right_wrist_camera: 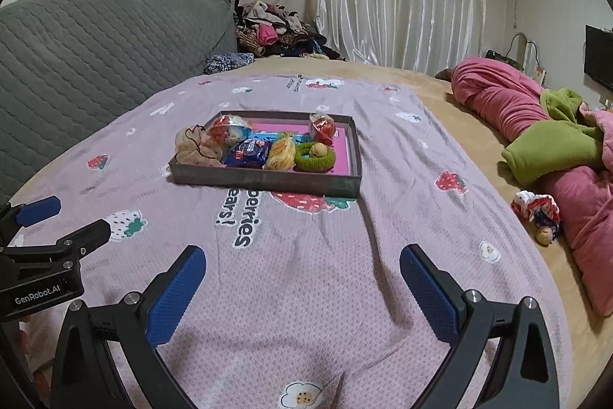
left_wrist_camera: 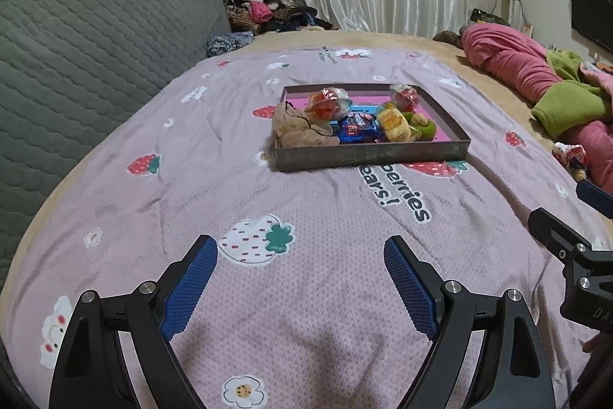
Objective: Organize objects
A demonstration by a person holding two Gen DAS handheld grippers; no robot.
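Note:
A dark shallow tray (left_wrist_camera: 367, 153) (right_wrist_camera: 264, 178) with a pink floor sits on the pink strawberry blanket ahead of both grippers. It holds a beige cloth pouch (left_wrist_camera: 295, 126) (right_wrist_camera: 195, 150), two red-topped clear cups (left_wrist_camera: 329, 102) (right_wrist_camera: 323, 127), a blue snack packet (left_wrist_camera: 356, 128) (right_wrist_camera: 249, 152), a yellow packet (left_wrist_camera: 394, 122) (right_wrist_camera: 281, 150) and a green ring with a nut (right_wrist_camera: 315, 156). My left gripper (left_wrist_camera: 300, 248) is open and empty, low over the blanket. My right gripper (right_wrist_camera: 302, 257) is open and empty beside it.
A small red-white-blue doll (right_wrist_camera: 538, 211) (left_wrist_camera: 572, 158) lies on the tan sheet at the right. Pink and green bedding (right_wrist_camera: 551, 140) is heaped at the right. A grey quilted headboard (right_wrist_camera: 95, 52) stands at the left, clothes (right_wrist_camera: 276, 29) piled behind.

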